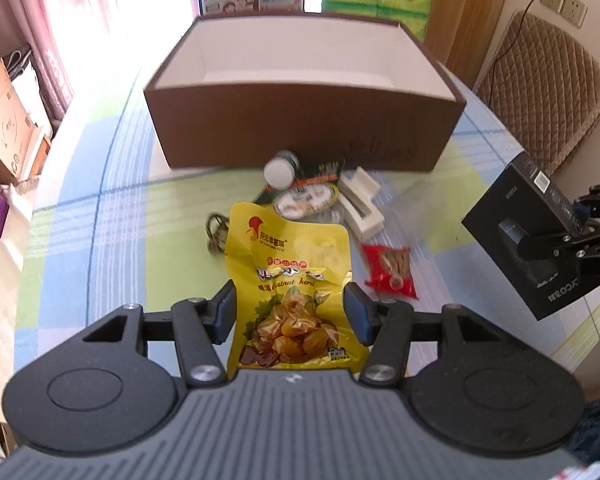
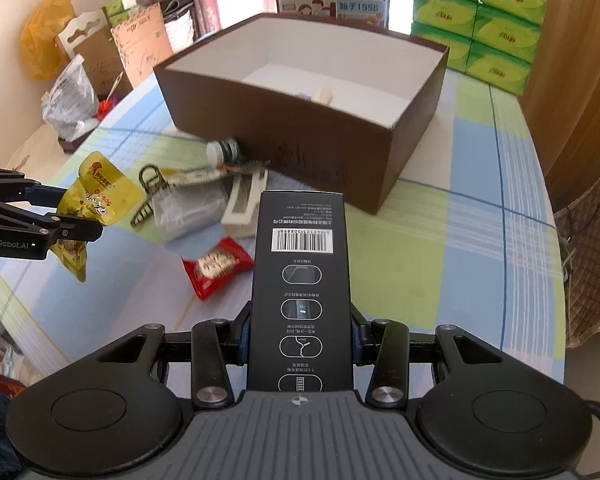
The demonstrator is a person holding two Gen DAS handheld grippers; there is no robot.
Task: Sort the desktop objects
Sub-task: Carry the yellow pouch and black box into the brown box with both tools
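Observation:
My left gripper (image 1: 290, 312) is shut on a yellow snack pouch (image 1: 288, 280) and holds it above the table; the pouch also shows in the right wrist view (image 2: 96, 196). My right gripper (image 2: 298, 332) is shut on a black carton (image 2: 300, 288) with a barcode, held above the table; the carton also shows in the left wrist view (image 1: 528, 232). An open brown box (image 1: 304, 92) with a white inside stands ahead. It holds a small pale object (image 2: 323, 95).
In front of the box lie a white-capped bottle (image 1: 280, 170), a round tin (image 1: 306, 198), a white holder (image 1: 360, 204), a red packet (image 1: 390, 270), a dark metal clip (image 1: 216, 232) and a clear bag (image 2: 192, 210). Green tissue packs (image 2: 488, 20) stand behind.

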